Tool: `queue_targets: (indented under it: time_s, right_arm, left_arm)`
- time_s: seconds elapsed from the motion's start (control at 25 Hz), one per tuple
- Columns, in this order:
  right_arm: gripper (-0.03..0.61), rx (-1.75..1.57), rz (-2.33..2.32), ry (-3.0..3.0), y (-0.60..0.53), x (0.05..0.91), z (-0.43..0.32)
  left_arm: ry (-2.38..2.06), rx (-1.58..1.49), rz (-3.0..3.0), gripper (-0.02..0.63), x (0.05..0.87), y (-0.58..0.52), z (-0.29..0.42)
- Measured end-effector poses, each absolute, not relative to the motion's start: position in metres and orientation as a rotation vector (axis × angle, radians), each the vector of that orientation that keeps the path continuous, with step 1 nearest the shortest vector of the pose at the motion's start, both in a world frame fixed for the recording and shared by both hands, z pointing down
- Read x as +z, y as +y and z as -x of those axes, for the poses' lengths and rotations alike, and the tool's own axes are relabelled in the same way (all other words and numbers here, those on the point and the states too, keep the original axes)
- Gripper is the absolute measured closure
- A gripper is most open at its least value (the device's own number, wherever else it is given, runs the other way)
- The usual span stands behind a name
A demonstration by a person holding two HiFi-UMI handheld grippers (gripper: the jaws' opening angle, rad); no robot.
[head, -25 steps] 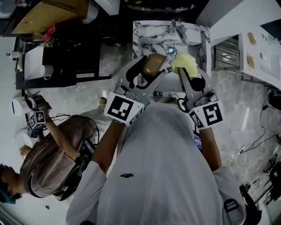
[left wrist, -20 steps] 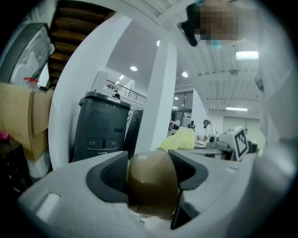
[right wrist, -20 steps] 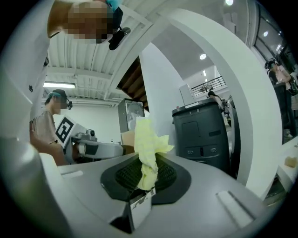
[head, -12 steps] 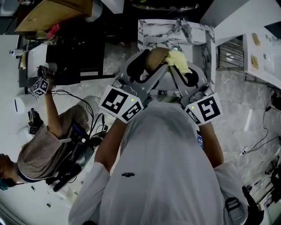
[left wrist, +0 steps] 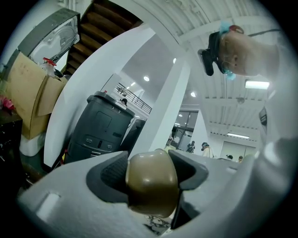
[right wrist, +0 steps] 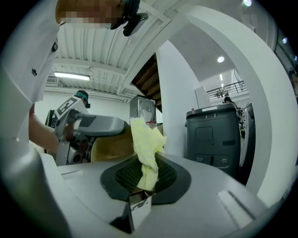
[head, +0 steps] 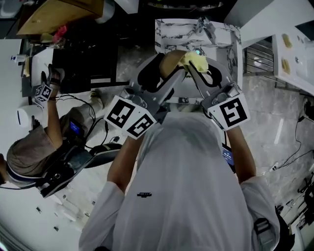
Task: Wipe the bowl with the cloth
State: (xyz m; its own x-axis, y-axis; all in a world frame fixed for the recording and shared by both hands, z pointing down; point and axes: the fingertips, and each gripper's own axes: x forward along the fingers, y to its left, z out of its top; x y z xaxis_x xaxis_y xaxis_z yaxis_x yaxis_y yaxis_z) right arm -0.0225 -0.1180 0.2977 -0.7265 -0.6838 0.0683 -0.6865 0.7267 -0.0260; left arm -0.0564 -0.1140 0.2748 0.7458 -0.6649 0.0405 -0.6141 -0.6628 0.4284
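Bowl [left wrist: 151, 181] – brown, clamped between your left gripper's [head: 168, 68] jaws, above the marble-patterned sink [head: 169, 29], your right gripper [head: 202, 67] closed on the yellow cloth [right wrist: 146, 144] – cloth against the bowl's rim.

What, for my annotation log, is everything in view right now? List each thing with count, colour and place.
bowl: one, brown, clamped between the left gripper's jaws, over the sink
cloth: one, yellow, pinched in the right gripper, at the bowl's rim
sink: one, white marble pattern, top centre of the head view
cardboard box: one, brown, top left
dark grey machine: one, in the background of both gripper views
second person: one, beige top, lower left, raising a marker-cube gripper
left gripper: one, grey, shut on the bowl
right gripper: one, grey, shut on the cloth
wearer's shirt: one, white, bottom centre
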Motion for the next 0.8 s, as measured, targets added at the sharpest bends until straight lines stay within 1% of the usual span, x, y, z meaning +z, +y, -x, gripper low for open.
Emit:
queue_targets:
  time_s: [0.32,0.8]
  right_arm:
    - [0.538,0.027,-1.126,-2.871,-0.116,0.296,0.030]
    - [0.538,0.128,-1.088,-2.900,-0.094,0.298,0.033]
  left_arm:
    - [-0.998,-0.249,-2.461,0.336,0.259,-0.122,0.069]
    - [-1.028,-0.319,-2.391,0.336,0.256,-0.132,0.072]
